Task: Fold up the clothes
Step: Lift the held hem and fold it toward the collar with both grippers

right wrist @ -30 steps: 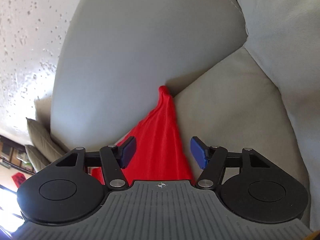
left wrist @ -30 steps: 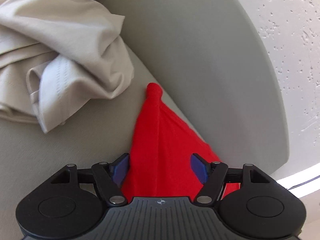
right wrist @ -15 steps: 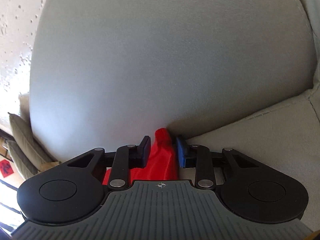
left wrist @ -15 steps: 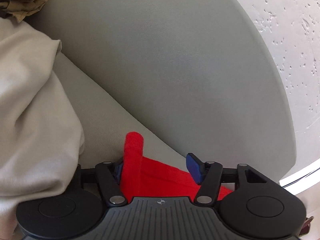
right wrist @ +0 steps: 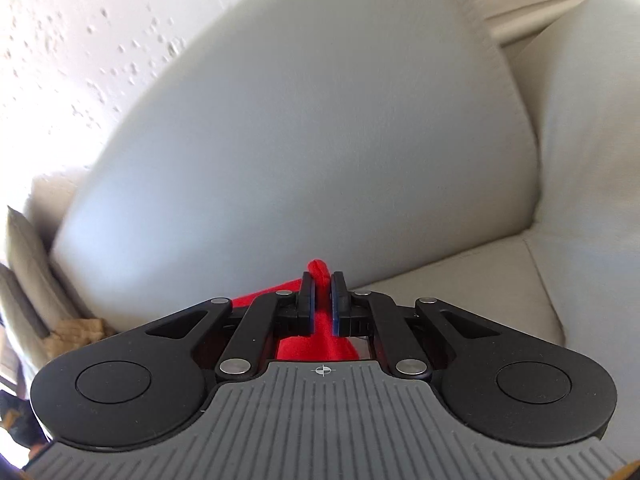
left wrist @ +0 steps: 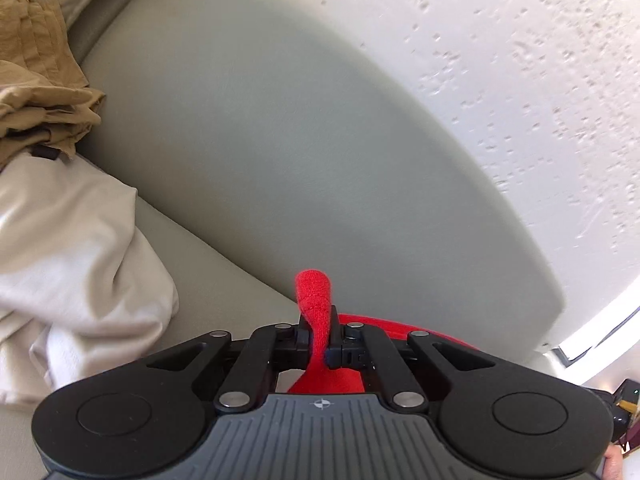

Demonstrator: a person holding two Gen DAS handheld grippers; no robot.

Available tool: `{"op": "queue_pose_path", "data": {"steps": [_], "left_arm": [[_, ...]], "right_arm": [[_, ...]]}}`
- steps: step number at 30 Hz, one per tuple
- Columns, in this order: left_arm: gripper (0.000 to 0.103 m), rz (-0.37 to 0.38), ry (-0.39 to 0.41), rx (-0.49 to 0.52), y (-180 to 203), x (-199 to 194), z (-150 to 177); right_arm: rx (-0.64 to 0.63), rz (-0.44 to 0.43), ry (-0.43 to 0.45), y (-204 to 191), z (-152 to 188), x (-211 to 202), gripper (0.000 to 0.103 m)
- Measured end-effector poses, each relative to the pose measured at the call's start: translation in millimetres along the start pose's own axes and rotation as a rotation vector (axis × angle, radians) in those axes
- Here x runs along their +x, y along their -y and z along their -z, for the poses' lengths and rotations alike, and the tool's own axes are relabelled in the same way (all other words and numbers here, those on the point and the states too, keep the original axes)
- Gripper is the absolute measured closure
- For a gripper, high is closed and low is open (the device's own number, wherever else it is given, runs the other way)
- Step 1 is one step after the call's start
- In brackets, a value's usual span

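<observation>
A red garment [left wrist: 316,300] lies on a light grey sofa seat against the back cushion. My left gripper [left wrist: 319,338] is shut on one corner of it, and the bunched tip pokes out past the fingers. In the right wrist view my right gripper [right wrist: 321,300] is shut on another corner of the red garment [right wrist: 316,344], with a small tip showing above the jaws. Most of the cloth is hidden under both grippers.
A crumpled cream garment [left wrist: 68,264] lies on the seat to the left, with a tan garment [left wrist: 36,92] behind it. The grey back cushion [left wrist: 300,152] rises close ahead, also in the right wrist view [right wrist: 320,140]. A sofa armrest [right wrist: 592,128] stands at the right. A white textured wall [left wrist: 520,60] is behind.
Both grippers moved forward along the red garment to its far corners and closed on them. Both views now tilt up toward the back cushion and wall.
</observation>
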State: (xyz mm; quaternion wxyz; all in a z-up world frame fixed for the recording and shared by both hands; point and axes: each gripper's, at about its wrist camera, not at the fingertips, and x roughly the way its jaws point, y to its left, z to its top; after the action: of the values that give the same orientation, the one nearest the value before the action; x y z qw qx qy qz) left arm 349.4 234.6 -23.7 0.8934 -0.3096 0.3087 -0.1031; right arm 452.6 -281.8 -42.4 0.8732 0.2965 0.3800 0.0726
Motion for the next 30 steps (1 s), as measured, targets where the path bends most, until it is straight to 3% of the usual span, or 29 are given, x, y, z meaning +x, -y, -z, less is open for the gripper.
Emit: {"op": "queue_pose_path", "data": {"steps": [5,10,13,17,19,26,30], "left_arm": [[0.102,0.009,-0.054,-0.002,19,-53,46],[0.101,0.012,-0.114,0.000,38,-104,95],[0.101,-0.001,-0.153,0.003,48,-133,127],[0.101,-0.115,-0.186,0.061,50,-139,167],[0.101,-0.153,-0.185,0.085,45,-137,176],[0.101,-0.152,-0.150,0.039,49,-180,199],[0.101,-0.232,-0.180,0.061,49,-177,213]], "right_arm": [[0.102,-0.046,-0.030,1,23,-84,0.096],[0.148,-0.067,-0.040,34,67,-173,0.096],[0.163,-0.011,-0.091,54,107,-185,0.096],[0.195,0.053,-0.147,82,149,-181,0.097],[0.188,0.067,-0.142,80,163,-186,0.097],[0.186,0.036,-0.074,92,191,-240,0.097],[0.189,0.057,-0.090,105,206,-255,0.097]]}}
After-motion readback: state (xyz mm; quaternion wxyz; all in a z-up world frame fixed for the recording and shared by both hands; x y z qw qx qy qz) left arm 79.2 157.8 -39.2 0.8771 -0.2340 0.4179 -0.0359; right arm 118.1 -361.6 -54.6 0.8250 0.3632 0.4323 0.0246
